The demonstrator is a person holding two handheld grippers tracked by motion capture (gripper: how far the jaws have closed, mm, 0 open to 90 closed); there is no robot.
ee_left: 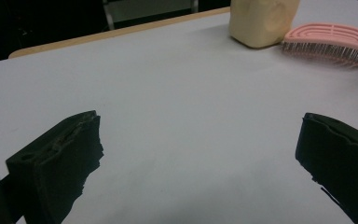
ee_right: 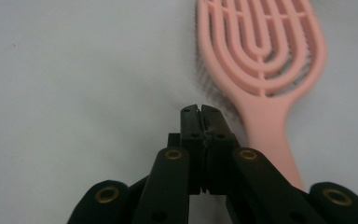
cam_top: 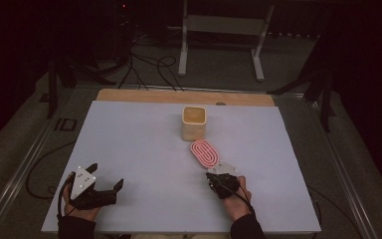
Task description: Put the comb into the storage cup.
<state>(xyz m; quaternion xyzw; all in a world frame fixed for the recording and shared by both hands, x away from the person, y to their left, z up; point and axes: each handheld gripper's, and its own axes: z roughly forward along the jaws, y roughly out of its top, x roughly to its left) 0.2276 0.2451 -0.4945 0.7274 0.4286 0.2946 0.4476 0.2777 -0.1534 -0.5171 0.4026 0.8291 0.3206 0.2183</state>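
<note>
Nudging is the risk: the right gripper (ee_right: pixel 199 109), jaws together and empty, sits beside the pink slotted plastic hairbrush (cam_top: pixel 205 152) at one o'clock of the bench (cam_top: pixel 129 149) centre, and could skid it; the left gripper (cam_top: pixel 107 178) waits, jaws apart.

My left tool (ee_left: pixel 200 158) hangs over the pale worktop (ee_left: pixel 177 102) with its two black jaws spread wide, nothing between them. Far ahead stands a cream container (ee_left: pixel 261 21). Just beside the container lies a pink brush (ee_left: pixel 331 39), bristles down on the worktop.
</note>
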